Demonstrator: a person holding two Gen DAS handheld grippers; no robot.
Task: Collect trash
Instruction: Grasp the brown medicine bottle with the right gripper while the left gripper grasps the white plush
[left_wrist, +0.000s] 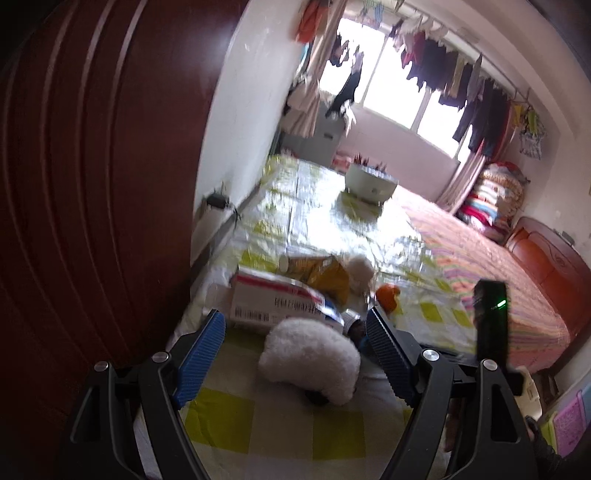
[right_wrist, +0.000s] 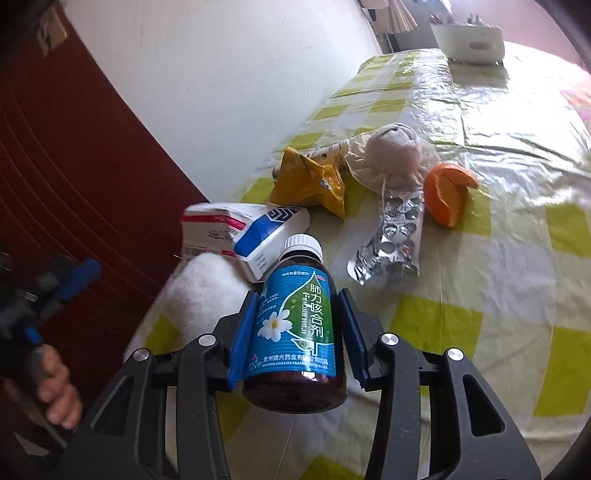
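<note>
My right gripper is shut on a brown medicine bottle with a blue label and white cap; both blue pads sit against its sides. Beyond it on the checked sheet lie a white, red and blue box, a yellow packet, a grey cloth ball, a foil blister strip and orange peel. My left gripper stands open just above a white fluffy thing, with the box right behind it. A hand holds that gripper at the left edge of the right wrist view.
A dark red wardrobe door stands close on the left, then a white wall. A white basket sits far back on the bed's plastic sheet. A wooden headboard and stacked bedding lie at the right.
</note>
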